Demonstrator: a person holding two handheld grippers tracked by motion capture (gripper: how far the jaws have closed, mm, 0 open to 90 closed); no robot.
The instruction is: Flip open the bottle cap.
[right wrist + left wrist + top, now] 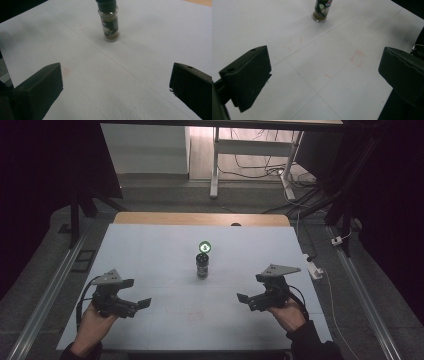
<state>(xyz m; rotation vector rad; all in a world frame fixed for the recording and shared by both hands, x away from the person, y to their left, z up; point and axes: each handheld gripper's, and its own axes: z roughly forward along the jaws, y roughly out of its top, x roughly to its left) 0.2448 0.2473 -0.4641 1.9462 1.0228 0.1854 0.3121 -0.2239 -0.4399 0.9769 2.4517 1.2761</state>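
A small glass spice jar (202, 264) with dark cap stands upright.

left hand-held gripper (142, 304): jaws wide, empty | right hand-held gripper (243, 298): jaws wide, empty

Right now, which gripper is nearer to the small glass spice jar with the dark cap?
Neither clearly: the jar stands upright between them. Left gripper is below-left of it, right gripper below-right, perhaps slightly nearer. Both open, apart from it.
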